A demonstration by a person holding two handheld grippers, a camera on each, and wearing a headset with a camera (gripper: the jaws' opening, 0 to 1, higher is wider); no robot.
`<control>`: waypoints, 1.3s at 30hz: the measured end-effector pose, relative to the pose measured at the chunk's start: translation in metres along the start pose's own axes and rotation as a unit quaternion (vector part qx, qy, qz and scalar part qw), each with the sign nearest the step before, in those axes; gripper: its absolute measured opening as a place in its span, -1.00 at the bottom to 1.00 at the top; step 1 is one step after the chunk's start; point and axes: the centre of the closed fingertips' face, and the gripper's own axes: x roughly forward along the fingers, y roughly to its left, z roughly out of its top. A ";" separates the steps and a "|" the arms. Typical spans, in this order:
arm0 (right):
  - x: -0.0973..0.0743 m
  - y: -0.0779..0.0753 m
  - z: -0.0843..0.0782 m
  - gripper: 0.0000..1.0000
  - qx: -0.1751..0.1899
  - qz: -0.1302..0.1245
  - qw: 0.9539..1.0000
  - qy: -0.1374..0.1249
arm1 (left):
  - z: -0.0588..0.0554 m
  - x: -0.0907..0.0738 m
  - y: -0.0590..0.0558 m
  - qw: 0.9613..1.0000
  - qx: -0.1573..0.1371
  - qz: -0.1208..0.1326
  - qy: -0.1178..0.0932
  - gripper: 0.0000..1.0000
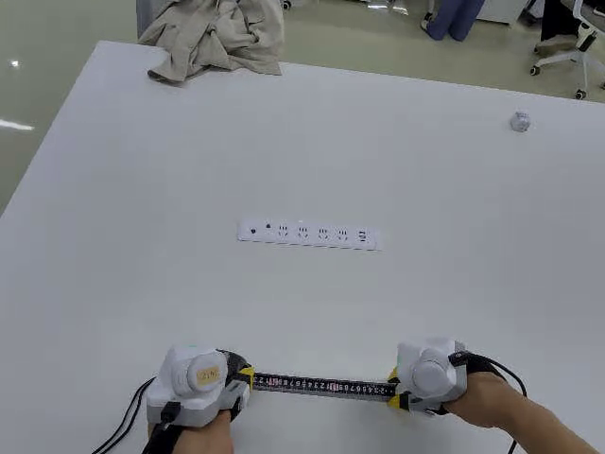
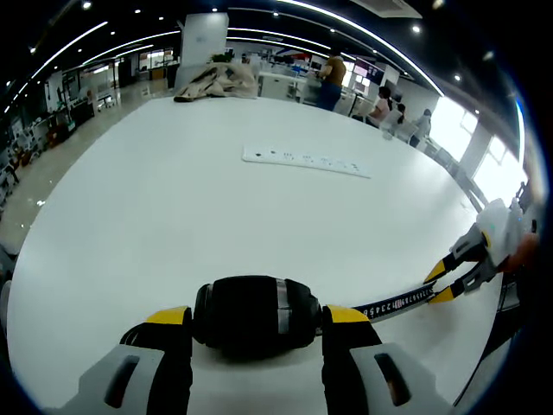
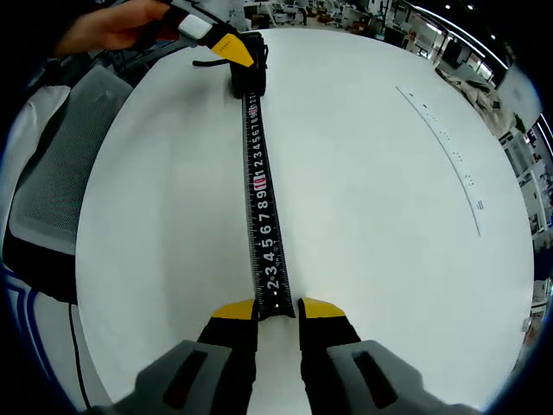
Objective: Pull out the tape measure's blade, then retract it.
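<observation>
Jaws of L gripper (image 2: 257,315) clamped on tape measure case (image 2: 246,298), R gripper (image 3: 277,308) — jaws nipped shut on blade (image 3: 257,173) tip

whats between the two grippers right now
The tape measure's black blade, stretched over the white table from the case in the left gripper to the right gripper; clearest in the head view.

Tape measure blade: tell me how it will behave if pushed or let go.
The blade runs straight from the case to the right hand-held gripper, so it is probably stiff lengthwise. It looks thin and narrow, so a sideways push would likely bend it. Released, it would probably spring back toward the case, which the left hand-held gripper clamps.
</observation>
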 end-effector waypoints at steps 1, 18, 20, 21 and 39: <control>0.000 0.000 0.000 -0.64 -0.001 0.000 1.000 0.000 | 0.000 0.000 0.000 1.000 0.000 0.000 0.000 0.16; 0.000 0.001 0.000 -0.70 0.003 -0.003 1.000 0.002 | 0.001 -0.001 0.000 1.000 0.011 0.000 -0.018 0.13; 0.001 0.001 0.000 -0.70 0.005 -0.003 1.000 0.003 | 0.001 -0.002 -0.001 1.000 0.009 0.003 -0.014 0.12; 0.001 0.001 0.000 -0.70 0.005 -0.003 1.000 0.003 | 0.002 -0.001 0.000 1.000 0.008 0.003 -0.013 0.12; 0.001 0.002 0.006 -0.71 0.002 0.000 1.000 0.004 | 0.002 -0.002 -0.001 1.000 0.016 0.003 -0.024 0.08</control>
